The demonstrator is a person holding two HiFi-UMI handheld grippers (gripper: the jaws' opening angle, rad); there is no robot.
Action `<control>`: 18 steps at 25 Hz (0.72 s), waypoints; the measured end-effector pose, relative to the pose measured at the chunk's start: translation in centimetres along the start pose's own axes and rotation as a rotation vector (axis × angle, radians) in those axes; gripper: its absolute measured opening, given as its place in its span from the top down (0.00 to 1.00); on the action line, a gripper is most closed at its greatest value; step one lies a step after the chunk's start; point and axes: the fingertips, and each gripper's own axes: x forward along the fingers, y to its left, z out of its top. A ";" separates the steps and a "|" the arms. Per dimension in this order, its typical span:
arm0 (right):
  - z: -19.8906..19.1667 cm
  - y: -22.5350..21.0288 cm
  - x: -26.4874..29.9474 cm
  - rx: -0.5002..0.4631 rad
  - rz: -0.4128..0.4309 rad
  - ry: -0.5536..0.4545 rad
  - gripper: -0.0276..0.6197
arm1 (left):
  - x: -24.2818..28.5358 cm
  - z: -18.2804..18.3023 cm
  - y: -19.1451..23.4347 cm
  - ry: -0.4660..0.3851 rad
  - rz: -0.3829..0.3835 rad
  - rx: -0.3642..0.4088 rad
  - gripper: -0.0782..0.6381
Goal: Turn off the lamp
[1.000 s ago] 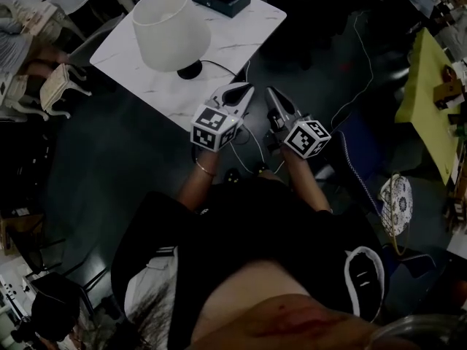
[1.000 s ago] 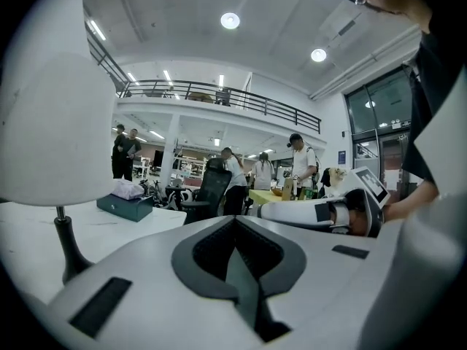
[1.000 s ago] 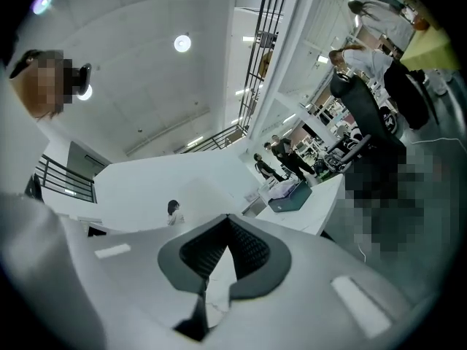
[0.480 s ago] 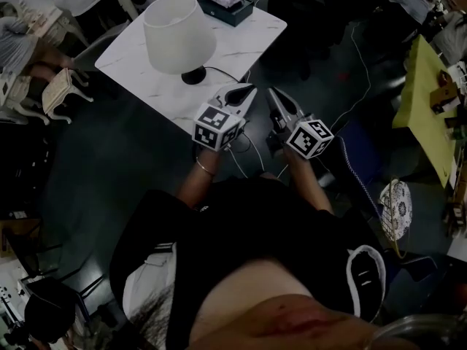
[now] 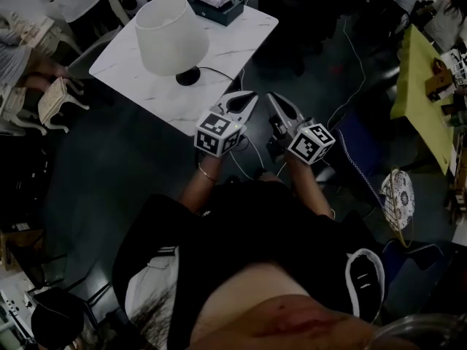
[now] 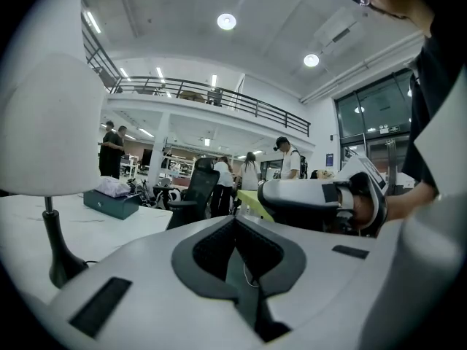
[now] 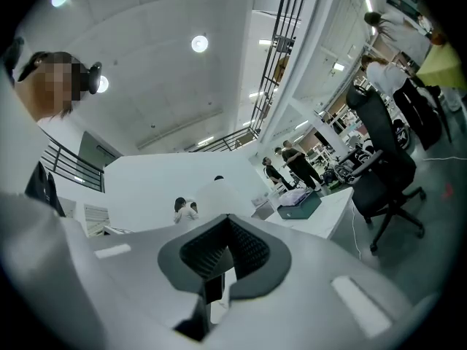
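Left tool (image 5: 250,95) near upright lamp (image 5: 171,36)

Grey left gripper (image 5: 251,94), right gripper (image 5: 271,96); black-white marker cubes (image 5: 217,133); black top (image 5: 255,224)

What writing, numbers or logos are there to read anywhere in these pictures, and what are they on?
No text reads clearly in any view.
Left tool and right tool: their cubes carry black-and-white square patterns, no letters.
Blue wall sign: too small to read.
Dark box on the white table: no legible label.
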 end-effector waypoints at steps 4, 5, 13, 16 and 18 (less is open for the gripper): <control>-0.2 0.1 -0.5 -0.008 -0.015 0.002 0.96 | 0.0 -0.5 -0.4 0.001 -0.013 -0.010 0.88; -0.3 0.0 -0.6 -0.008 -0.017 0.003 0.96 | -0.1 -0.6 -0.4 0.001 -0.014 -0.012 0.88; -0.7 0.5 -0.3 -0.001 -0.012 0.006 0.96 | -0.9 -0.7 0.1 -0.007 -0.002 -0.020 0.88; -0.8 0.6 -0.4 0.000 -0.015 0.009 0.96 | -1.1 -0.6 0.1 -0.010 0.003 -0.023 0.88; -0.9 0.7 -0.4 0.001 -0.017 0.011 0.96 | -1.3 -0.8 0.2 -0.009 0.005 -0.027 0.88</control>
